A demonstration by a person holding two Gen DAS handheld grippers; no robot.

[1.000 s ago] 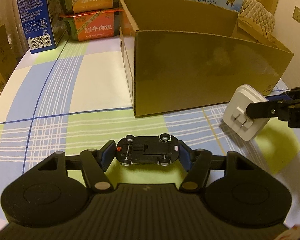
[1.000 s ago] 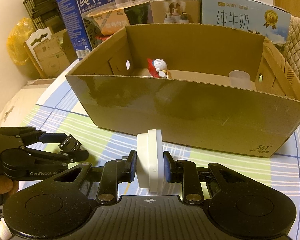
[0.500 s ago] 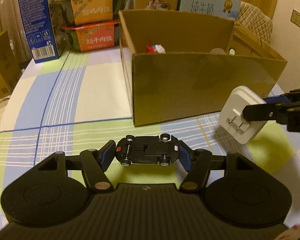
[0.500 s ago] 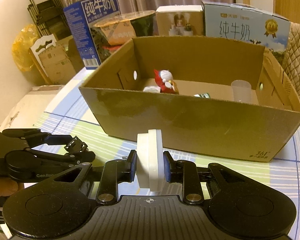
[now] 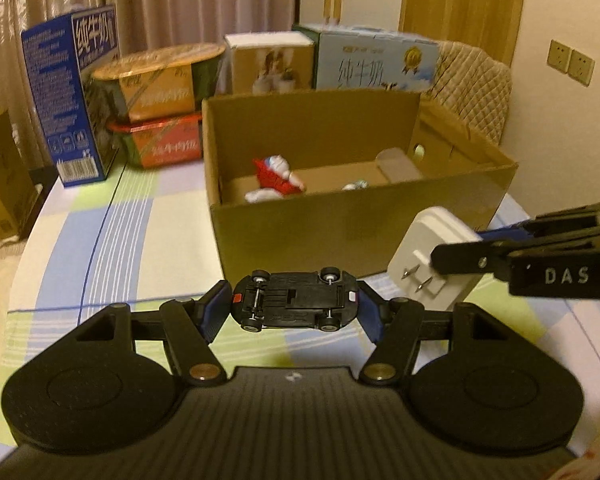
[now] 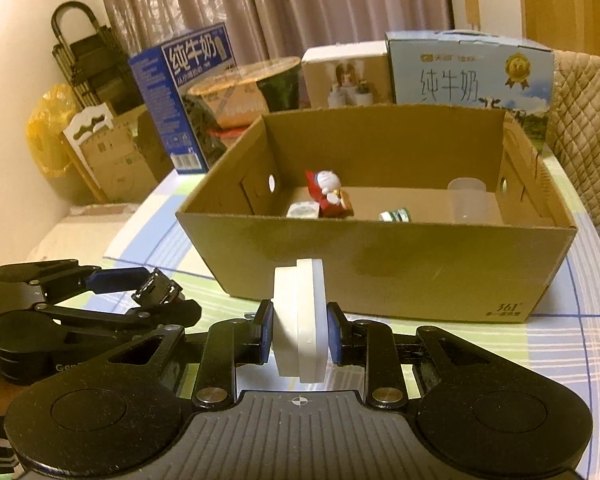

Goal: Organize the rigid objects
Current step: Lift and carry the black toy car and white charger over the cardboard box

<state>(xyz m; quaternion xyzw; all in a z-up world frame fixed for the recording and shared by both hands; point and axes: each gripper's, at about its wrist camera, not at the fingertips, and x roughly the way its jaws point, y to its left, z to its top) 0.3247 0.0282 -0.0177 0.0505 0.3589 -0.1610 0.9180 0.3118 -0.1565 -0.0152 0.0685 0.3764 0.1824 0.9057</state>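
My left gripper [image 5: 294, 312] is shut on a black toy car [image 5: 294, 300], held end to end with its underside and wheels facing the camera. My right gripper [image 6: 299, 330] is shut on a white plug adapter [image 6: 299, 320], seen edge-on; the left wrist view shows the adapter [image 5: 428, 256] with its two prongs out. Both hang above the checked tablecloth, just in front of the open cardboard box [image 5: 340, 236]. Inside the box [image 6: 380, 264] lie a red and white figurine [image 6: 328, 196], a clear cup [image 6: 470, 200] and small packets [image 6: 396, 215]. The left gripper [image 6: 156, 290] also shows at the left of the right wrist view.
Behind the box stand a blue milk carton [image 5: 68, 100], stacked instant-meal tubs [image 5: 160, 108], a white box [image 5: 270, 64] and a pale blue milk case [image 5: 374, 64]. A quilted chair back [image 5: 472, 92] is at the far right. Cardboard and a folded trolley [image 6: 88, 68] stand off the table's left.
Both grippers have risen with their loads still held. The box's rim has dropped in view, so its inside and the things in it now show.
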